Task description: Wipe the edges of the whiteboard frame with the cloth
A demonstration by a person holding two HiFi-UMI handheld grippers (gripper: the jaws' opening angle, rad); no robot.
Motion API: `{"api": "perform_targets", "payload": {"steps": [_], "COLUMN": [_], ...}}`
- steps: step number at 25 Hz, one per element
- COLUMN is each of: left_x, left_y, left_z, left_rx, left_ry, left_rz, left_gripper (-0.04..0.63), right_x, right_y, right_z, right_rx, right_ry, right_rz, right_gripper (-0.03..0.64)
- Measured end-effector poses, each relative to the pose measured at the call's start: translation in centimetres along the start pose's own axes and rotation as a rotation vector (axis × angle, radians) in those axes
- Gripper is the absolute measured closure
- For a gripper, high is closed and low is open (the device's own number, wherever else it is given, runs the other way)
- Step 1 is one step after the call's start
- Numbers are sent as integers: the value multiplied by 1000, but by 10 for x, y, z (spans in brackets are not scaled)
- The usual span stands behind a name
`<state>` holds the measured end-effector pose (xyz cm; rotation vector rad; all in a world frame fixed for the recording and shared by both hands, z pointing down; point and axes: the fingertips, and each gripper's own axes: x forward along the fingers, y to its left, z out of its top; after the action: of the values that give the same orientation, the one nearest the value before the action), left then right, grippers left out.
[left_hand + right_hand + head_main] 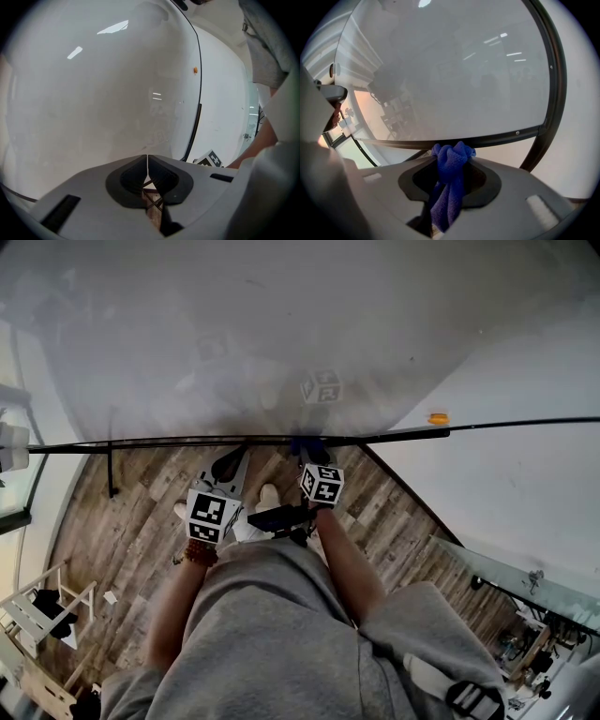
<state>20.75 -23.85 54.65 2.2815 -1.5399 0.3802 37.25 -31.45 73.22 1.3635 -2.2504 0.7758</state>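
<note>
right gripper view: the right gripper (452, 161) is clamped on a blue cloth (449, 187), whose bunched tip sits at the dark frame (497, 138) under the whiteboard (454, 70). the left gripper (147, 165) faces the board, its jaws pressed together on nothing.

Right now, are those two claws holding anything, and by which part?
The right gripper pinches a blue cloth by a bunched-up fold, with a tuft poking past the jaws. The left gripper is shut on nothing.
</note>
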Motion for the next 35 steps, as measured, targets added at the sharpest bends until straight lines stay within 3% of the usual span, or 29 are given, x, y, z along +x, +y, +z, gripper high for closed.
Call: {"api": "perform_targets", "payload": {"steps": [22,35], "left_x": [-11,-35], "left_y": [20,60], "left_z": [-7,-13], "left_rx": [22,2], "left_ry": [13,14], "left_rz": [-13,18], "left_gripper": [580,580], "right_x": [11,19], "right_y": [29,58], "right_z": [-4,-7], "right_rx": [32,51], "right_ry": [-3,5], "right_rz": [29,12], "right_gripper": [488,488]}}
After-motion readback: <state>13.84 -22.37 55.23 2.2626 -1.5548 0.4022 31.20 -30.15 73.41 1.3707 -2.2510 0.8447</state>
